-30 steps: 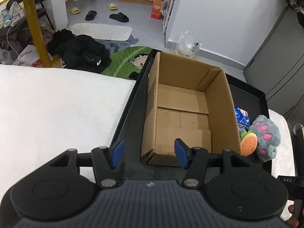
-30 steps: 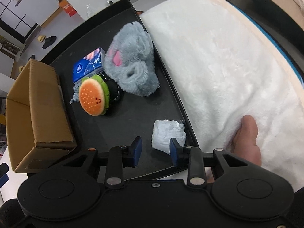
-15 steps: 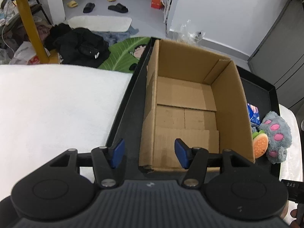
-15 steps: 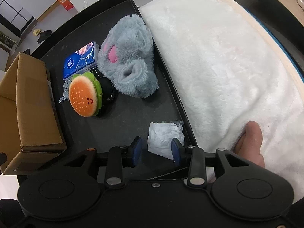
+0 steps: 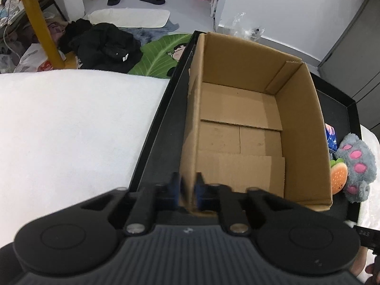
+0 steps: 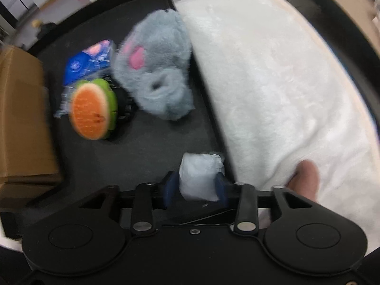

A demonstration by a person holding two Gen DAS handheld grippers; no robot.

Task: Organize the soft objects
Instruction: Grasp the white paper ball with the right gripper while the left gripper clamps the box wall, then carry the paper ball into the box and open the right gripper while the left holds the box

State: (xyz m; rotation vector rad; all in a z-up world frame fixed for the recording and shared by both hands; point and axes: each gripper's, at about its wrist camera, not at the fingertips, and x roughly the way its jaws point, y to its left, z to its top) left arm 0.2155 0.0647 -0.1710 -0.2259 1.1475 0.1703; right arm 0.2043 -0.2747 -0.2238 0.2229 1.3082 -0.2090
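An open cardboard box (image 5: 239, 123) stands empty in a black tray (image 5: 161, 123). My left gripper (image 5: 186, 188) is shut on the box's near left wall. My right gripper (image 6: 196, 187) has its pads on both sides of a white crumpled tissue pack (image 6: 199, 178) on the tray floor; the view is blurred. A grey plush paw with pink pads (image 6: 156, 76), an orange burger plush (image 6: 91, 110) and a blue tissue pack (image 6: 87, 64) lie beside the box (image 6: 21, 118). They also show in the left wrist view: the paw (image 5: 357, 166), the burger (image 5: 338, 175).
White fluffy blanket lies on both sides of the tray (image 5: 71, 128) (image 6: 280, 80). The floor beyond holds black clothes (image 5: 104, 45), a green mat and slippers. A thumb (image 6: 305, 180) rests on the blanket by my right gripper.
My left gripper has moved forward and closed onto the box's near left wall. My right gripper has moved forward so the white pack sits between its pads.
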